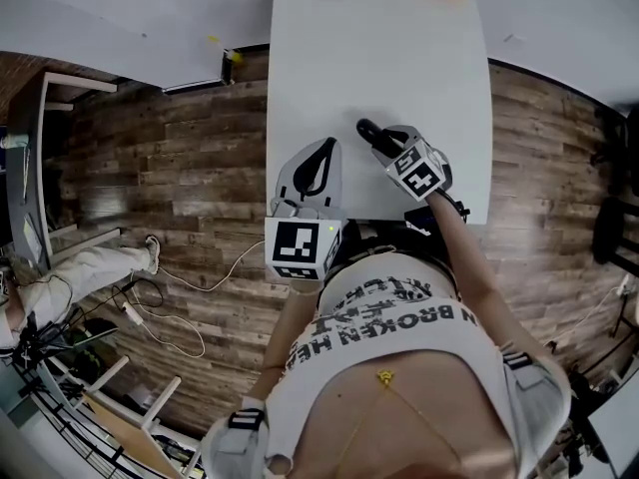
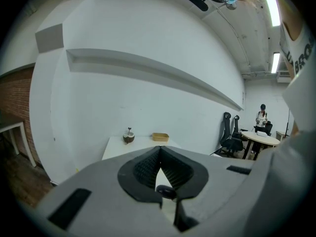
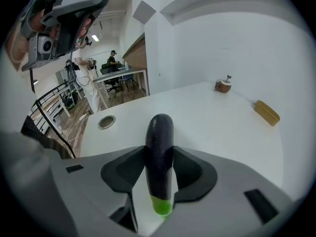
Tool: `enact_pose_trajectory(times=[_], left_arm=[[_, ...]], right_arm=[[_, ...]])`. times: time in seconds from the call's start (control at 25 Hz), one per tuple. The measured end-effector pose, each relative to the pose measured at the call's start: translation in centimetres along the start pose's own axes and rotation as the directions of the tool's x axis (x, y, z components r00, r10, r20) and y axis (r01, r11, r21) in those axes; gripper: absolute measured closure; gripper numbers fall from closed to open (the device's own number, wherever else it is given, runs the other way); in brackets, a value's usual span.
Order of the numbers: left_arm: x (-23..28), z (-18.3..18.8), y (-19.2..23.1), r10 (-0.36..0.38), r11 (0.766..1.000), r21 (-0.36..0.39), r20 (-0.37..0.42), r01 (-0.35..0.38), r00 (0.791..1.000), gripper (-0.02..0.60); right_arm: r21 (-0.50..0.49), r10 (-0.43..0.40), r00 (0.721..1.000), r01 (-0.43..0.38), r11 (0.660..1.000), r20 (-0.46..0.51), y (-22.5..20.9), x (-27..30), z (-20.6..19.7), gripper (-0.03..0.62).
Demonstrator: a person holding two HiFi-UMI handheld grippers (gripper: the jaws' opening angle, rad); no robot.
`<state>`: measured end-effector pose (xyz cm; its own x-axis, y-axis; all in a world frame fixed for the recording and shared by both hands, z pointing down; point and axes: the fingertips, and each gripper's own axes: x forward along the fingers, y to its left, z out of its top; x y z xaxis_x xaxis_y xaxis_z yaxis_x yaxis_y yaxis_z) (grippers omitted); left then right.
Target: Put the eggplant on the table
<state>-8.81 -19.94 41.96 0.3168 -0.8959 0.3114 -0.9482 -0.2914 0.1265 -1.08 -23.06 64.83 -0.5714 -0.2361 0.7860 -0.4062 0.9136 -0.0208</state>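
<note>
A dark purple eggplant [image 3: 159,132] with a green stem end stands between the jaws of my right gripper [image 3: 159,150], which is shut on it. In the head view the eggplant [image 1: 367,130] pokes out toward the far left, low over the near part of the white table [image 1: 379,58], with the right gripper [image 1: 384,150] behind it. My left gripper [image 1: 327,146] hovers just left of it over the table's near edge. Its jaws meet at the tips with nothing between them, as the left gripper view [image 2: 159,149] also shows.
At the table's far end sit a brown round bowl [image 3: 223,86] and a tan rectangular block [image 3: 266,112]. A round metal grommet [image 3: 106,122] is set in the table's left part. Wooden floor surrounds the table, with cables [image 1: 190,307] at the left.
</note>
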Motion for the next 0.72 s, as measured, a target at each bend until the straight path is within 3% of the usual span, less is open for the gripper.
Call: enact_pose_trajectory(times=[0.72], left_arm=[[-0.4, -0.6, 0.3, 0.01, 1.0, -0.007, -0.01, -0.01, 1.0, 0.577]], right_arm=[[-0.012, 0.036, 0.995, -0.038, 0.999, -0.09, 0.4, 2.1, -2.6, 0.418]])
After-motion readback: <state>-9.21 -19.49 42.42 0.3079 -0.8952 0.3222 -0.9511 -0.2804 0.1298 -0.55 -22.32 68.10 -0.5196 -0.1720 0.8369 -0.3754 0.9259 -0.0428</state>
